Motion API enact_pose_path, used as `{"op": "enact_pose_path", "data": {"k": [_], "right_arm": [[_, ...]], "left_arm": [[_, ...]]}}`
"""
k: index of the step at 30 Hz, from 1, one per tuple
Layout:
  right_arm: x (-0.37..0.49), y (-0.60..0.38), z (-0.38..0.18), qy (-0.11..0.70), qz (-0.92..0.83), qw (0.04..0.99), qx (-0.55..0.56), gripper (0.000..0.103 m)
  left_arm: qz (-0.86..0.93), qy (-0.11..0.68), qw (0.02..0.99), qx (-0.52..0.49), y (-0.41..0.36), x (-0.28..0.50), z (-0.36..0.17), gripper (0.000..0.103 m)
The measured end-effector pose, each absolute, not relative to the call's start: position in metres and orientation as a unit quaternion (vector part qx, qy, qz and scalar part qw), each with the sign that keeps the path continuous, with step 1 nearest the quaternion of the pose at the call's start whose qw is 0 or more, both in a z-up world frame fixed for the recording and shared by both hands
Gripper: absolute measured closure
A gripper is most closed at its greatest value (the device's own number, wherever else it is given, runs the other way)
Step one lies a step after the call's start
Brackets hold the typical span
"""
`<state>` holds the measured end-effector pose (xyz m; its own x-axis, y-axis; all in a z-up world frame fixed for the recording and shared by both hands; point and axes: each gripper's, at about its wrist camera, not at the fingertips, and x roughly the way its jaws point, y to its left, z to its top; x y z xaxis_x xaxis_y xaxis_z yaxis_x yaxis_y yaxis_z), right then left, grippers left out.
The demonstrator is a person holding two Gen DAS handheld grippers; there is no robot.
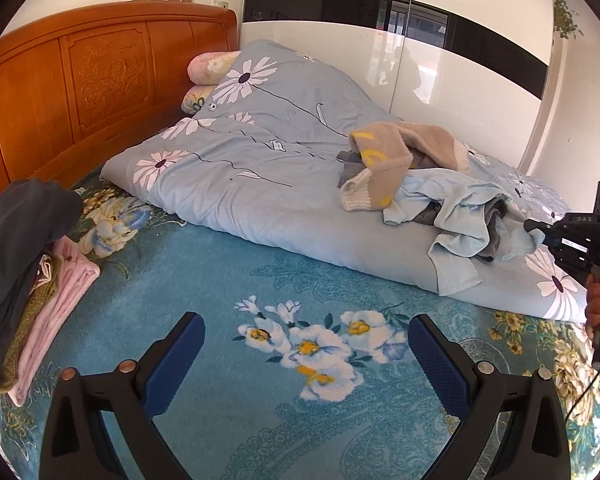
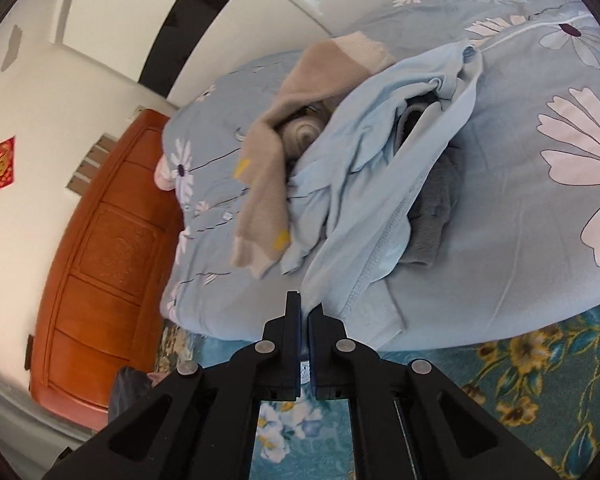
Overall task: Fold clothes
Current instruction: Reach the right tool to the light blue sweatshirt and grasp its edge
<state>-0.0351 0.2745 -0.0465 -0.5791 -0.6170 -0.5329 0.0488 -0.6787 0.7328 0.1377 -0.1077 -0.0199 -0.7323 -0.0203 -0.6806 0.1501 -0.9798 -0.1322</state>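
The right gripper (image 2: 305, 308) has its jaws pressed together on an edge of the light blue garment (image 2: 380, 168), likely to draw it free of the unfolded heap on the floral duvet (image 2: 520, 216), where a beige sweater (image 2: 268, 168) and a grey garment (image 2: 436, 216) also lie. The left gripper (image 1: 306, 354) hangs wide open and empty over the blue flowered bedspread (image 1: 220, 280), beside the folded stack (image 1: 40, 280). The right gripper's body seems to read "DAS"; I cannot be sure.

- Left gripper (image 1: 306, 354): black plastic arms, blue textured pads, round silver screws.
- Right gripper (image 2: 304, 312): black arms, blue pads, silver screws, white lettering on its body, thin black cable trailing below.
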Motion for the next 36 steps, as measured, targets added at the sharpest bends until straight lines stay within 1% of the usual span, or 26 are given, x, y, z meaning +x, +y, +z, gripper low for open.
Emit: {"op": "enact_pose_path", "data": {"k": [3, 9, 11, 14, 19, 21, 23, 25, 28, 29, 31, 32, 35, 36], "right_arm": [[-0.006, 0.254, -0.031, -0.332, -0.814, 0.243, 0.410, 0.100], [0.056, 0.188, -0.022, -0.283, -0.788, 0.327, 0.439, 0.100], [0.078, 0.157, -0.026, -0.261, -0.775, 0.357, 0.451, 0.100], [0.113, 0.121, -0.035, -0.255, -0.744, 0.402, 0.469, 0.100], [0.165, 0.055, -0.057, -0.203, -0.691, 0.476, 0.505, 0.100], [0.175, 0.043, -0.071, -0.190, -0.684, 0.474, 0.521, 0.100], [0.177, 0.044, -0.085, -0.173, -0.696, 0.445, 0.537, 0.100], [0.172, 0.056, -0.096, -0.161, -0.708, 0.408, 0.554, 0.097], [0.159, 0.081, -0.103, -0.146, -0.728, 0.357, 0.568, 0.096], [0.155, 0.090, -0.104, -0.140, -0.734, 0.339, 0.572, 0.094], [0.141, 0.107, -0.104, -0.143, -0.744, 0.319, 0.569, 0.065], [0.132, 0.117, -0.101, -0.137, -0.757, 0.304, 0.562, 0.062], [0.101, 0.147, -0.091, -0.100, -0.804, 0.242, 0.534, 0.060], [0.086, 0.153, -0.089, -0.076, -0.824, 0.211, 0.521, 0.056]], "left_arm": [[-0.927, 0.097, 0.046, 0.358, -0.112, 0.146, -0.018, 0.000], [-0.934, 0.114, 0.046, 0.336, -0.126, 0.164, -0.003, 0.000], [-0.937, 0.121, 0.049, 0.323, -0.134, 0.171, 0.004, 0.000], [-0.940, 0.130, 0.055, 0.309, -0.149, 0.183, 0.013, 0.000], [-0.943, 0.138, 0.061, 0.297, -0.166, 0.196, 0.020, 0.000], [-0.942, 0.138, 0.061, 0.299, -0.168, 0.199, 0.018, 0.000], [-0.940, 0.135, 0.064, 0.305, -0.168, 0.200, 0.014, 0.000], [-0.938, 0.135, 0.064, 0.313, -0.168, 0.199, 0.008, 0.000], [-0.933, 0.140, 0.062, 0.325, -0.168, 0.196, 0.000, 0.000], [-0.931, 0.141, 0.063, 0.329, -0.168, 0.194, -0.003, 0.000], [-0.929, 0.144, 0.066, 0.335, -0.169, 0.192, -0.007, 0.000], [-0.928, 0.145, 0.068, 0.337, -0.170, 0.192, -0.009, 0.000], [-0.924, 0.152, 0.074, 0.344, -0.172, 0.187, -0.015, 0.000], [-0.923, 0.151, 0.075, 0.347, -0.171, 0.185, -0.017, 0.000]]}}
